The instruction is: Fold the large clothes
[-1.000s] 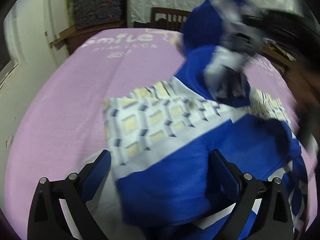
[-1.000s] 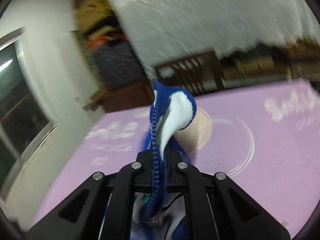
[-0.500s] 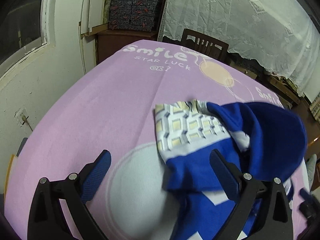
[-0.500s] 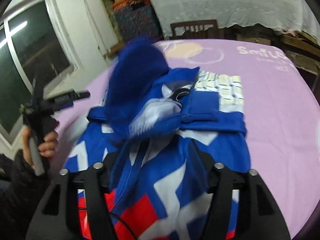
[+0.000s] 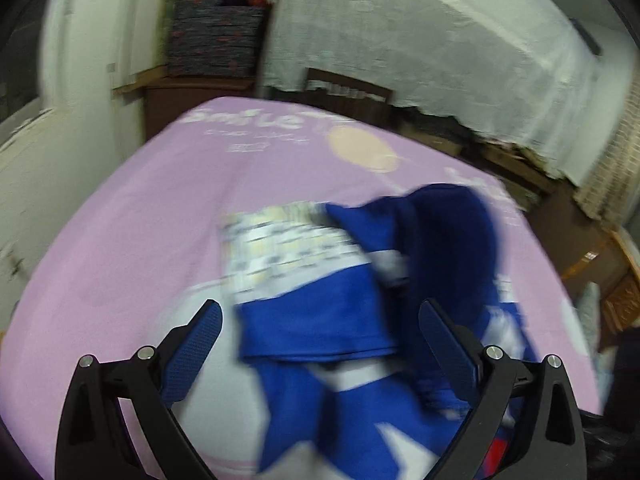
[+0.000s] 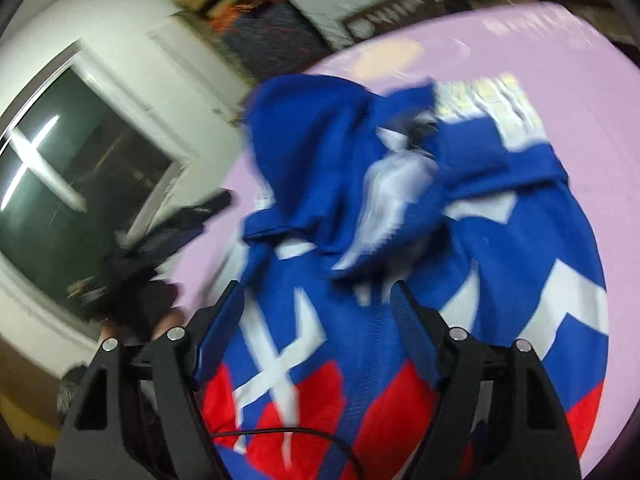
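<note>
One blue, white and red jacket (image 6: 400,264) lay bunched on the purple sheet (image 5: 132,216), filling the centre and lower right of both frames, its hood heaped over the chest. Both the left gripper (image 5: 320,344) and right gripper (image 6: 318,320) hung above it, fingers spread and empty, probably released to regrasp for a fold.

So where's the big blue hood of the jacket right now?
In the left wrist view the blue fabric hood lies flopped on the blue, white and red jacket on the purple printed tablecloth, right of the yellow-and-white checked panel.
</note>
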A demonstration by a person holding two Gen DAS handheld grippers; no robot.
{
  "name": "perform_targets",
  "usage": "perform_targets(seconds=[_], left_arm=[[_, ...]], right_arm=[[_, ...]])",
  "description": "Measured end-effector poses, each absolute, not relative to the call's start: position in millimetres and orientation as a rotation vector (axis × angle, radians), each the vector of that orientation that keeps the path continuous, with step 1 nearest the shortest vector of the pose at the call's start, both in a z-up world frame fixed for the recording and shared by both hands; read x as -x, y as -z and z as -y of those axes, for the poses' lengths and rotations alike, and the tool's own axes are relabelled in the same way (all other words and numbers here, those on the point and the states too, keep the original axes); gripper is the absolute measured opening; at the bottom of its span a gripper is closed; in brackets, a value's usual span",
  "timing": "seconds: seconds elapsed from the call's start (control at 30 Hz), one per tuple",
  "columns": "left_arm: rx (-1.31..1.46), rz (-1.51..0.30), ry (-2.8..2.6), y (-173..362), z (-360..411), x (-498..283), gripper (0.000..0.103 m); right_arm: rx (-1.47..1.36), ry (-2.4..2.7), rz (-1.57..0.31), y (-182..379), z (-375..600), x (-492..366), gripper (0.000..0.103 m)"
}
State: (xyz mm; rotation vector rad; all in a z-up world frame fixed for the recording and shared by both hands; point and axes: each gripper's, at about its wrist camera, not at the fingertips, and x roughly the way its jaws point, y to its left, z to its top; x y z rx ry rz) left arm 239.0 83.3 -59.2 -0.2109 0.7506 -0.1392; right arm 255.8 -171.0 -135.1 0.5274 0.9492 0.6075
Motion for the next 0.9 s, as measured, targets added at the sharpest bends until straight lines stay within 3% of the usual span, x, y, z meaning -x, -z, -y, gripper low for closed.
perform_targets(seconds=[0.17,0.2,0.23,0.27,0.3,0.33,0.57,0.73,0.77,0.8,0.87,0.9], left_arm=[[0.077,-0.787,0.189,49.8,-27.4,-263.4,0.099],[0.053,-0.805,0.177,54.0,-20.2,-271.3,0.093],[0.044,-0.833,0.149,61.2,-16.4,-280.4,0.082],[0.050,-0.879,0.153,69.0,-14.4,-289.0,0.045],[0.075,-0.940,0.182,76.4,-15.0,-296.9,0.003],[0.109,-0.975,0.198,79.8,-19.1,-300.1,0.000],[0.208,-0.918,0.210,61.6,-50.4,-269.5,0.000],[0.293,-0.994,0.242,88.1,-57.7,-244.4,0.001],[0.309,-0.997,0.250,90.8,-58.9,-243.4,0.009],[0.318,-0.998,0.251,92.2,-60.3,-243.4,0.032],[0.309,-0.994,0.198,91.9,-59.2,-249.6,0.068],[0.290,-0.986,0.167,91.9,-57.5,-253.9,0.068]], right_arm=[[-0.676,-0.561,-0.996,157.6,181.6,-288.4,0.073],[-0.700,-0.550,-1.010,163.8,181.8,-296.0,0.072],[-0.710,-0.552,-1.018,167.2,180.1,-296.7,0.063],[-0.715,-0.560,-1.024,171.4,178.8,-300.5,0.055],[-0.718,-0.567,-1.031,174.0,175.8,-305.6,0.033],[-0.719,-0.588,-1.041,176.0,173.9,-309.3,0.012],[-0.587,-0.574,-0.864,115.7,204.8,-319.0,0.008],[-0.431,-0.604,-0.868,110.4,212.2,-305.5,0.008],[-0.419,-0.610,-0.892,119.1,211.4,-302.7,0.008],[-0.410,-0.613,-0.932,133.3,208.8,-300.6,0.008],[-0.407,-0.610,-0.967,152.2,211.5,-293.8,0.007],[-0.414,-0.612,-0.975,158.3,212.3,-290.2,0.007]])
